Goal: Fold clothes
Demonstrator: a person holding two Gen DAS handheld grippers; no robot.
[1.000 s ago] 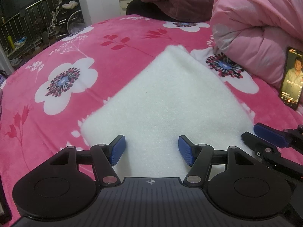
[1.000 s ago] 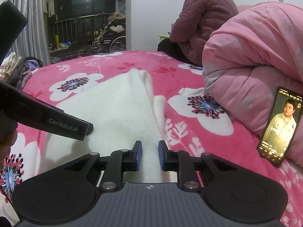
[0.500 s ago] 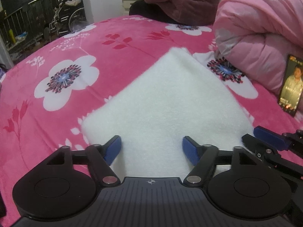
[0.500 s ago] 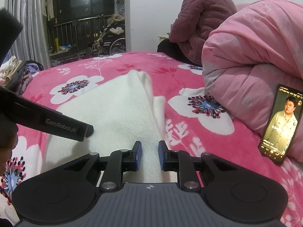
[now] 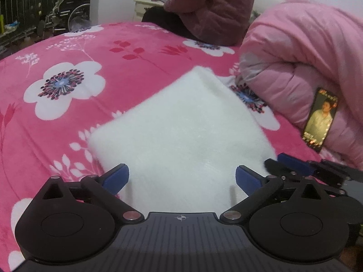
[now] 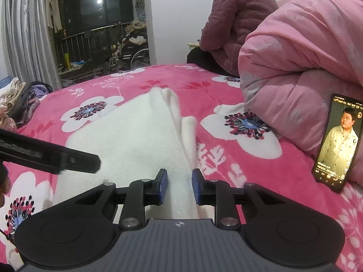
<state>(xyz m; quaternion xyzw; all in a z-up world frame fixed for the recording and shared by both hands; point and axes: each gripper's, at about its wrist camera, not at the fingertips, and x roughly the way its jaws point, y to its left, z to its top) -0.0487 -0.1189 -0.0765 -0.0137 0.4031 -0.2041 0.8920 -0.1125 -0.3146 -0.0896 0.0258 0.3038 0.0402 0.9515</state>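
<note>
Bed [image 5: 68, 52]: pink flowered fleece cover, your folding surface. Rolled pink quilt [image 5: 306, 52]: pushed right, propping a lit black phone [image 5: 322, 119]. White fluffy folded garment [image 5: 181, 131]: lies flat mid-bed, ahead of both tools. Left gripper [image 5: 182, 178]: your jaws have just been opening, now wide apart, nothing pinched, apparently a release. Right gripper [image 6: 179, 187]: jaws narrowly apart astride the garment's edge; whether they clamp it, you cannot tell.
</note>
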